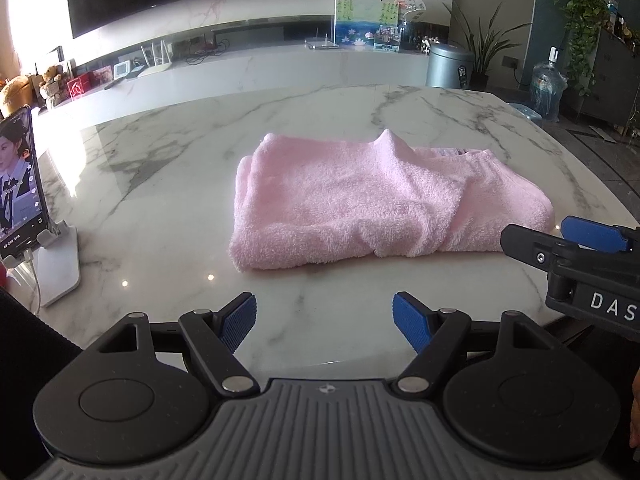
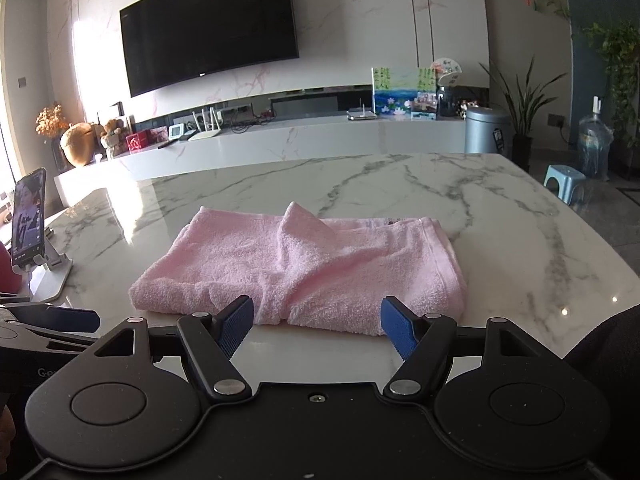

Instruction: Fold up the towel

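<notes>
Here we hover with both tongs empty over a part-folded towel.
Our left gripper (image 1: pixel 324 322) and right gripper (image 2: pixel 316 326) gape wide, holding nothing; the fluffy pink terry towel (image 1: pixel 360 204) lies mid-way across the white marble table (image 1: pixel 168 152), layers lumpy, one corner peaked. Next, we judge, comes gripping an edge to fold again.

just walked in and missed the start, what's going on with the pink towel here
A person holds a gripper in each hand over a marble table. The pink towel lies on it already folded over, a bit lumpy, with one corner poking up. The left gripper and the right gripper are both open and hold nothing; the right one sits close to the towel's near edge. A phone on a stand plays a video to the left.
</notes>
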Motion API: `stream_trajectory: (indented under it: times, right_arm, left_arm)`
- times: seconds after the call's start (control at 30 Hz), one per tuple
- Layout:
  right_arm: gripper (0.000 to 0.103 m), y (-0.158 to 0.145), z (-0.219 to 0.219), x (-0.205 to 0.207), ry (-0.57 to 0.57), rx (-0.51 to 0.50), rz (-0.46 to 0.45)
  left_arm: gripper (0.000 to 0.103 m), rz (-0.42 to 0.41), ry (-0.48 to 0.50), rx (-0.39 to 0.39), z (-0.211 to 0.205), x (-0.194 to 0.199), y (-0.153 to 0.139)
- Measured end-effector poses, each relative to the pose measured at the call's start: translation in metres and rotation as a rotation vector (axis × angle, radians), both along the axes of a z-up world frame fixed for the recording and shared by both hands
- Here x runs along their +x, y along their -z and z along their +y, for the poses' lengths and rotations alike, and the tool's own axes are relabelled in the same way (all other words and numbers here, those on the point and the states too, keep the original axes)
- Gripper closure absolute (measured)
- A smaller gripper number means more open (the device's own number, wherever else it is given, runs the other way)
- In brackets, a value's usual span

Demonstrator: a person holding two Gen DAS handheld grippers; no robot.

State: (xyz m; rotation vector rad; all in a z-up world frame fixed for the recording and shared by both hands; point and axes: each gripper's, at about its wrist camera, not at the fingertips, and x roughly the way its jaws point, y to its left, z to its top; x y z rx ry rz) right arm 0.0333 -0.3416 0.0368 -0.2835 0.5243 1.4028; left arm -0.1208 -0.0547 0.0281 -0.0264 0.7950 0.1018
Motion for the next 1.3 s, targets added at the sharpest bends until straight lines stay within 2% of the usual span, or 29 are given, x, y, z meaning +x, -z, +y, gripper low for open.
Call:
stream_trajectory:
  times: [0.23, 0.37, 0.77, 0.9, 1.0, 1.3]
  right_arm:
    - [0.034, 0.002, 0.0, -0.004, 0.006, -0.053, -0.032]
    - [0.034, 0.005, 0.0, -0.007, 0.018, -0.09, -0.064]
    - [0.034, 0.009, 0.007, -0.014, -0.002, -0.102, -0.032]
    - [0.034, 0.011, 0.007, -0.021, -0.015, -0.09, -0.065]
    - [0.034, 0.013, 0.01, -0.018, -0.009, -0.107, -0.033]
    - [0.034, 0.02, 0.016, -0.011, 0.024, -0.139, -0.003]
  left_arm:
    - [0.029, -0.006, -0.015, -0.047, 0.009, 0.003, 0.005]
    - [0.029, -0.005, -0.017, -0.046, 0.009, 0.005, 0.006]
    - [0.029, 0.014, -0.011, -0.04, 0.005, 0.009, 0.013]
    - [0.029, 0.03, -0.011, -0.047, 0.005, 0.01, 0.018]
    - [0.029, 0.037, -0.014, -0.065, 0.008, 0.01, 0.021]
    - [0.029, 0.061, -0.02, -0.05, 0.007, 0.014, 0.027]
